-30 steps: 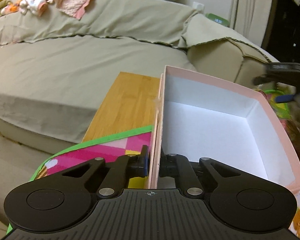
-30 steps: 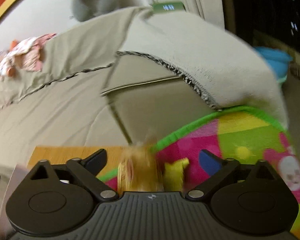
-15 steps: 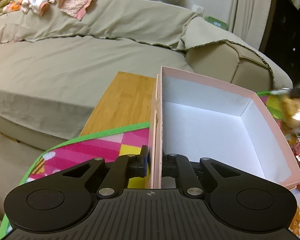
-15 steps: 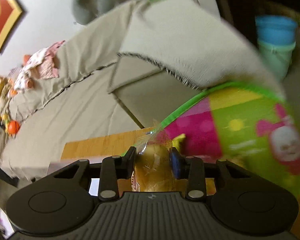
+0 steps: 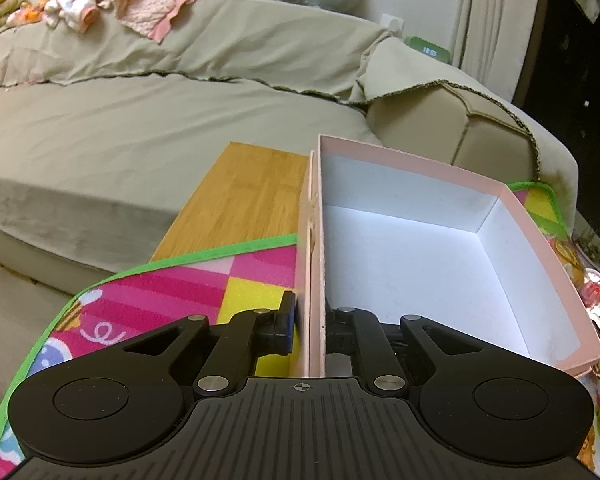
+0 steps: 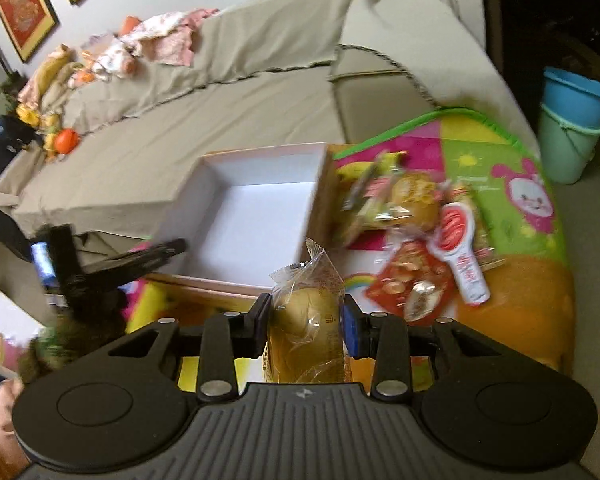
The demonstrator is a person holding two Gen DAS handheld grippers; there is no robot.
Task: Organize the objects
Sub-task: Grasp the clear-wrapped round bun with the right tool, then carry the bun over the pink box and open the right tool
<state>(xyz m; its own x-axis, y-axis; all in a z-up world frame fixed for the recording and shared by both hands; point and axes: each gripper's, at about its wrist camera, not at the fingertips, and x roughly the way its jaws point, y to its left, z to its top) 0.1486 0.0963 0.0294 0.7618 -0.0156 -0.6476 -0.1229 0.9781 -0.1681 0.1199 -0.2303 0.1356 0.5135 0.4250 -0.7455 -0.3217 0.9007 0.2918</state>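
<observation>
Jaws of right gripper clamped on wrapped bun, closed onto it within last second; bun held above mat, just before near edge of box. Jaws of left gripper pinched tight on box left wall. Box open, white inside, pink outside, on worktop. Snack packets and red-white brush heaped on mat right of box. Sofa behind.

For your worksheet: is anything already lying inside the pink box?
No, the pink box shows only its bare white floor and walls.
</observation>
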